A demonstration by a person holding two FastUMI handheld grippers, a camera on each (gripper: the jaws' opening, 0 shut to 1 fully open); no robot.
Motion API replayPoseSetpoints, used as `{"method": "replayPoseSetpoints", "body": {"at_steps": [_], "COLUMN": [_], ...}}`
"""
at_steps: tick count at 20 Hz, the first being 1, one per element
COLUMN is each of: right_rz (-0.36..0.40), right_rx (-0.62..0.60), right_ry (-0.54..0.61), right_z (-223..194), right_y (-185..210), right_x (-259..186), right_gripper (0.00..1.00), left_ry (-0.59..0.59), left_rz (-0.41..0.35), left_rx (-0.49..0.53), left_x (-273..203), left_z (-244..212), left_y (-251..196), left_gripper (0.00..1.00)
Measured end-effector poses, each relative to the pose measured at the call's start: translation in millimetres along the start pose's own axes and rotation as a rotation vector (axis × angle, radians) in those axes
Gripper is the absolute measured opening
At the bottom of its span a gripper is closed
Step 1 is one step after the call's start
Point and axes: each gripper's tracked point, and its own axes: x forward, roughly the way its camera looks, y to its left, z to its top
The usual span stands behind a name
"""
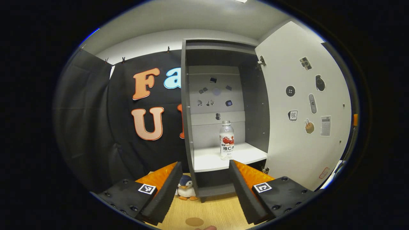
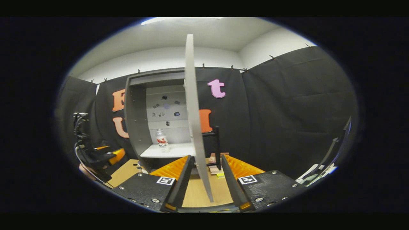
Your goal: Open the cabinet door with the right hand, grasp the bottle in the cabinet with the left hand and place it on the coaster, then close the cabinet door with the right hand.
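Note:
A clear bottle (image 1: 226, 140) with a red-and-white label stands upright on the white shelf (image 1: 207, 159) of the grey cabinet (image 1: 188, 127). My left gripper (image 1: 205, 163) is open in front of the shelf, short of the bottle, with nothing between its fingers. A round brown coaster (image 1: 194, 221) lies on the wooden table below it. The white cabinet door (image 1: 300, 111) stands swung wide open. In the right gripper view I see the door (image 2: 195, 127) edge-on, between the spread fingers of my open right gripper (image 2: 206, 157), with gaps on both sides. The door's black handle (image 2: 218, 147) sits just right of that edge.
A small penguin plush (image 1: 186, 187) sits on the wooden table (image 1: 217, 210) at the cabinet's foot. Stickers dot the inside of the door and the cabinet's back wall. The left gripper (image 2: 105, 156) and the hand holding it show at the left of the right gripper view.

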Motion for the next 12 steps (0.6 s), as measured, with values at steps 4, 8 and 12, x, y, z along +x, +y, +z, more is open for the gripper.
{"method": "replayPoseSetpoints", "body": {"at_steps": [4,8,12], "right_rz": [0.073,0.122,0.139], "right_rx": [-0.023,-0.030,-0.061], "right_ry": [-0.024,-0.034,-0.007], "right_z": [6.3,4.3,-10.8], "right_y": [50.2,87.4,109.9], "right_x": [-4.7,2.8,22.7], "right_gripper": [0.58,0.58,0.58], "left_ry": [0.007,-0.005,-0.025], "left_rz": [-0.018,-0.044,-0.086], "left_rx": [-0.013,-0.002,0.004], "left_x": [30.8,67.5,105.6], "left_z": [-2.5,-0.6,2.2], "left_y": [-7.2,-20.1,-38.0], "left_gripper": [0.95,0.95,0.95]}}
